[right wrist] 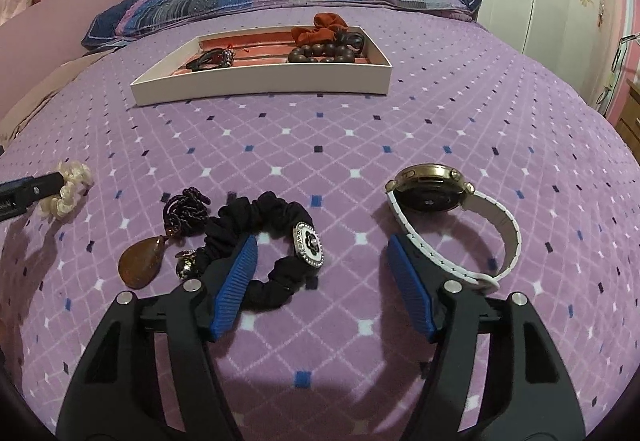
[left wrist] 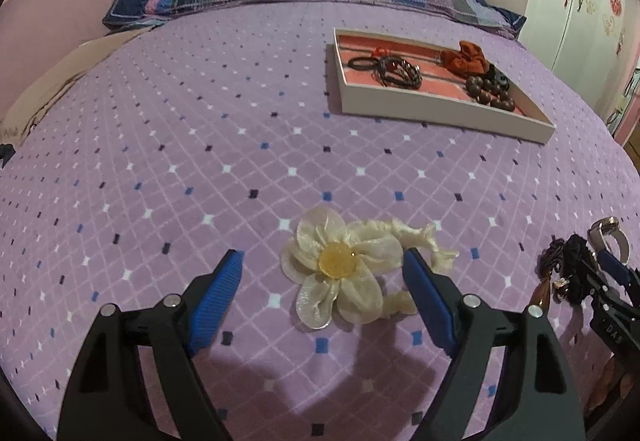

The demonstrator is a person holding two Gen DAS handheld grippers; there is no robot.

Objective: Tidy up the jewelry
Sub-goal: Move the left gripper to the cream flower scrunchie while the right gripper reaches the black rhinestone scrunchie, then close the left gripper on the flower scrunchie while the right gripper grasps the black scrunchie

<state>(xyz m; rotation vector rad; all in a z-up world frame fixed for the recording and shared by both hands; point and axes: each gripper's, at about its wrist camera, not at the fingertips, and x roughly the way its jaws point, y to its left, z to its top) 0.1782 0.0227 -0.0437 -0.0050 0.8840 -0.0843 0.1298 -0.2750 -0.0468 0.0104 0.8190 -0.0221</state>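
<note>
Jaws spread wide and holding nothing, the left gripper (left wrist: pixel 322 261) straddles a cream fabric flower hair tie (left wrist: pixel 340 273) on the purple quilted bedspread (left wrist: pixel 200 145), apparently poised to close and carry it to the white shallow tray (left wrist: pixel 432 109), while the right gripper (right wrist: pixel 322 255) waits open.

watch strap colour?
White, on the watch with a gold case; clearest in the right wrist view.

Cream flower hair tie (left wrist: pixel 344 273) on purple bedspread (left wrist: pixel 200 161) between wide-apart left gripper (left wrist: pixel 322 261) fingers.
</note>
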